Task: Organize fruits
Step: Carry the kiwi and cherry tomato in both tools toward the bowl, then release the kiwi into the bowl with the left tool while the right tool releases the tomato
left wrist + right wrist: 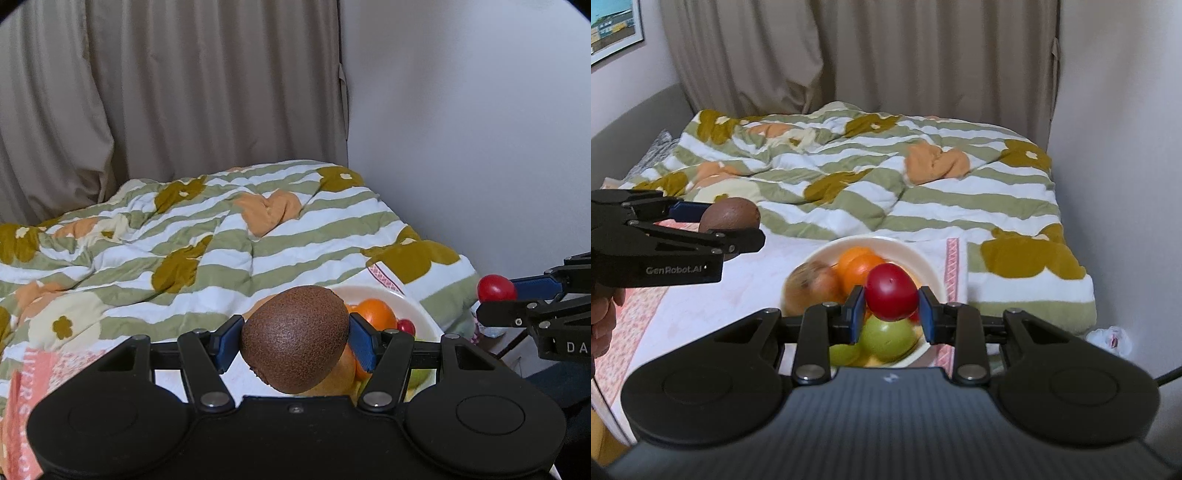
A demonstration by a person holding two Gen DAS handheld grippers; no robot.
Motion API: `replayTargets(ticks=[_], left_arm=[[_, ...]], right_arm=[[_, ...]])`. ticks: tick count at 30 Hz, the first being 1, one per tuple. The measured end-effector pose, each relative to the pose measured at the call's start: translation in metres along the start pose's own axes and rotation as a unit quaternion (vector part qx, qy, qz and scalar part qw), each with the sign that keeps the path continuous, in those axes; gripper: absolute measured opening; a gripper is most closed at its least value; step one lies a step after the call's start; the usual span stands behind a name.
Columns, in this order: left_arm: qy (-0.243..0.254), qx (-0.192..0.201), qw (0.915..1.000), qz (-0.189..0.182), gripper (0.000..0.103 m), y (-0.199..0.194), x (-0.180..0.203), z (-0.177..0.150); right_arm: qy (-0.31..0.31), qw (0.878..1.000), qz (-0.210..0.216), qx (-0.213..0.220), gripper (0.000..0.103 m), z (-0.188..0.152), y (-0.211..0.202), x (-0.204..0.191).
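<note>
Standing by the bed, I see the left gripper pinching a brown kiwi in the air, beside the white bowl. The right gripper pinches a small red fruit above that bowl, which sits on the bed's striped floral quilt and holds an orange, a green apple and a yellowish fruit.

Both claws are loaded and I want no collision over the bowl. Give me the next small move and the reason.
Probably carry the right claw and its small red round fruit away from the white bowl first, since it hangs directly above the fruit pile, while the left claw holds the brown fuzzy kiwi off to the side.
</note>
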State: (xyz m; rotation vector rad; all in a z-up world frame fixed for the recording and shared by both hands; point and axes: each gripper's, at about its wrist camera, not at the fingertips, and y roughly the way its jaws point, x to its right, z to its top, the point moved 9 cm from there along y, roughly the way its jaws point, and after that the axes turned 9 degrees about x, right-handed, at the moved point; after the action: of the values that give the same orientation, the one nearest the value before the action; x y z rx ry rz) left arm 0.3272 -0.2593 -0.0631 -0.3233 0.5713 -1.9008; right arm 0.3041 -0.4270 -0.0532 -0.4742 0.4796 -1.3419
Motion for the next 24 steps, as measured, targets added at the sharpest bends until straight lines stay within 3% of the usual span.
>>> replayTargets(ticks=[13, 24], left_arm=[[-0.051, -0.079, 0.9946, -0.043, 0.065, 0.108, -0.013, -0.008], [-0.087, -0.121, 0.9865, -0.069, 0.065, 0.146, -0.017, -0.024]], right_arm=[[0.036, 0.998, -0.017, -0.042, 0.046, 0.001, 0.077, 0.038], [0.054, 0.996, -0.020, -0.067, 0.046, -0.009, 0.108, 0.047]])
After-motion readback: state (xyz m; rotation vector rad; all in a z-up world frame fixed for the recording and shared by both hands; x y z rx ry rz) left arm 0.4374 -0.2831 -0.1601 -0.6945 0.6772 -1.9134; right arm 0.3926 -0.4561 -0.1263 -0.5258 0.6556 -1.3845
